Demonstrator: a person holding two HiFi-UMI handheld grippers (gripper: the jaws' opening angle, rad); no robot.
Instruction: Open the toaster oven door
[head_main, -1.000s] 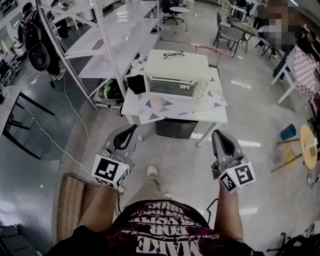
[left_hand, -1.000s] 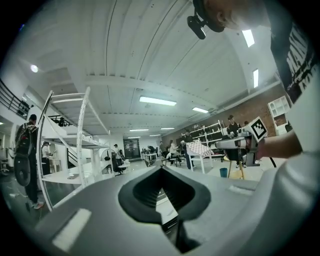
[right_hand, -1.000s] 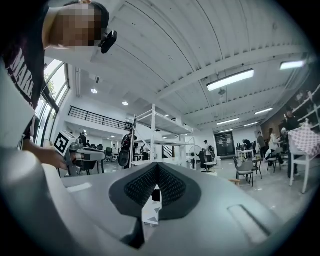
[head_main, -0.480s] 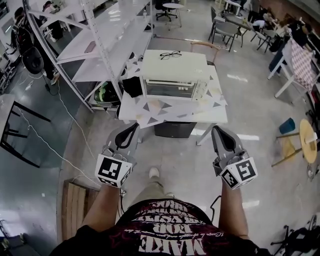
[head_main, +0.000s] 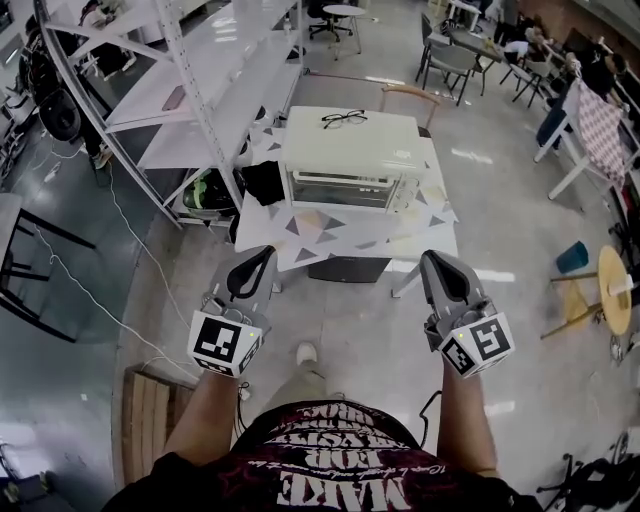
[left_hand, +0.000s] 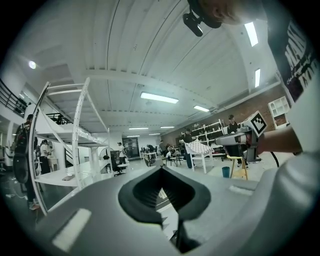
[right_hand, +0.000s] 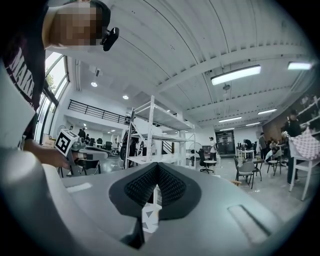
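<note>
At your far left stands one white shelving rack (head_main: 190, 90), and one wooden pallet (head_main: 150, 415) lies on the floor by your left arm. Your left gripper (head_main: 262, 256) hangs in the air short of the table, its two jaws pressed tip to tip with nothing between them. Ahead, between your two grippers, one white table (head_main: 300, 235) with a triangle pattern carries the single toaster oven (head_main: 350, 150). Its glass door (head_main: 345, 188) faces you and is closed. One pair of glasses (head_main: 344, 119) lies on the oven's top. Your right gripper (head_main: 434, 260) is level with the left, also closed and empty, well apart from the oven. One yellow stool (head_main: 615, 290) stands at the far right.
</note>
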